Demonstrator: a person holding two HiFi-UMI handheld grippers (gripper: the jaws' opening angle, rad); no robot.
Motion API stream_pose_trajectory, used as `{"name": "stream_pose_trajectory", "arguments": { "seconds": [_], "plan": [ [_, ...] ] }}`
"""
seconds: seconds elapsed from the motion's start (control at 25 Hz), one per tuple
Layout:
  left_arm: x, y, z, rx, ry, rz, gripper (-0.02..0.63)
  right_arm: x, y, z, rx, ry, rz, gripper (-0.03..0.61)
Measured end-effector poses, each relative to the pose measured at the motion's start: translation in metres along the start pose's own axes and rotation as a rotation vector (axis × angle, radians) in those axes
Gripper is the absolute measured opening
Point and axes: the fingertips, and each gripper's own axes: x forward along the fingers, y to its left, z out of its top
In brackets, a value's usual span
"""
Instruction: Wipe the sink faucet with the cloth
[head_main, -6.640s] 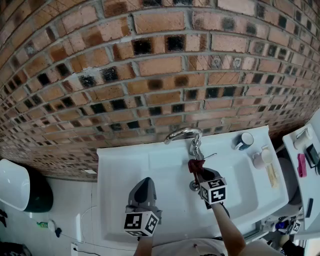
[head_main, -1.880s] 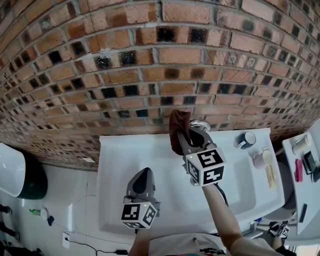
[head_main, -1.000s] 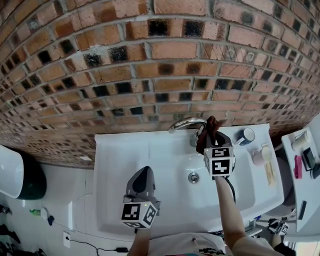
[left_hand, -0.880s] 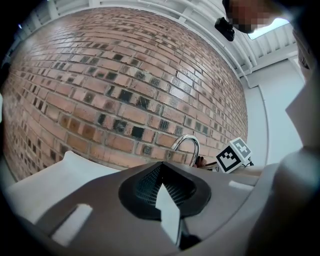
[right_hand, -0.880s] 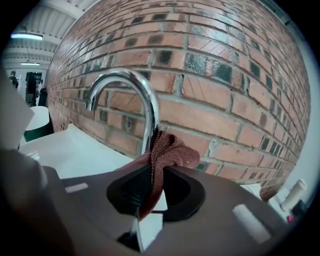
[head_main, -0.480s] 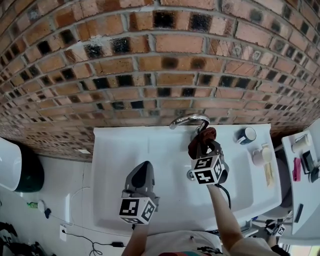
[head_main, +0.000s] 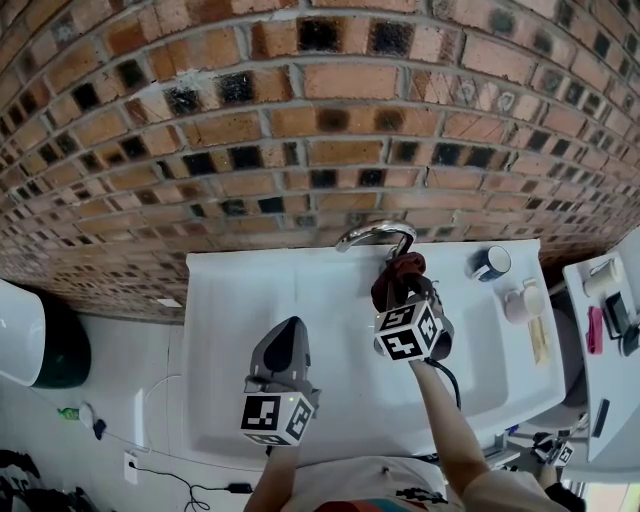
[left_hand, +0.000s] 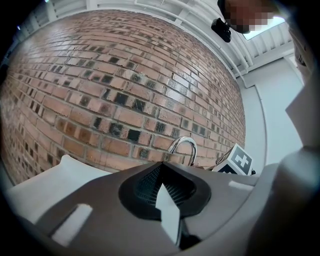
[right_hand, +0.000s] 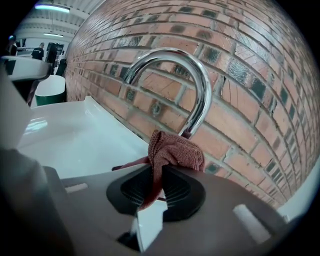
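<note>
A chrome arched faucet rises at the back of the white sink, against the brick wall. My right gripper is shut on a dark red cloth, just in front of the faucet's right upright. The cloth bunches up against the base of that upright. My left gripper hovers over the sink's front left part, shut with nothing in it.
A dark mug and a white cup stand on the sink's right ledge, with a pale stick beside them. A white counter with small items lies at the far right. A dark green bin stands at the left.
My right gripper has carried the cloth from over the faucet's arch down to its right upright, then slightly toward me. The left gripper has stayed in place.
</note>
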Motion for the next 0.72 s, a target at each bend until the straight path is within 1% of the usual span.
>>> {"name": "stream_pose_trajectory", "arguments": {
  "seconds": [0.24,0.32,0.4,0.56,0.72],
  "plan": [
    [0.0,0.0,0.001,0.003,0.006,0.006,0.005,0.009,0.015,0.0,-0.027,0.028,0.05,0.041],
    [0.0,0.001,0.0,0.002,0.007,0.007,0.005,0.019,0.027,-0.004,-0.023,0.052,0.091,0.041],
    [-0.002,0.002,0.001,0.004,0.008,0.012,0.005,0.029,0.041,-0.01,0.001,0.084,0.142,0.042],
    [-0.006,0.012,0.004,0.01,0.015,0.039,0.005,0.032,0.052,-0.011,0.015,0.068,0.136,0.041],
    [-0.003,0.02,0.002,0.007,0.014,0.059,0.005,0.032,0.051,-0.006,0.038,0.05,0.142,0.041]
  ]
}}
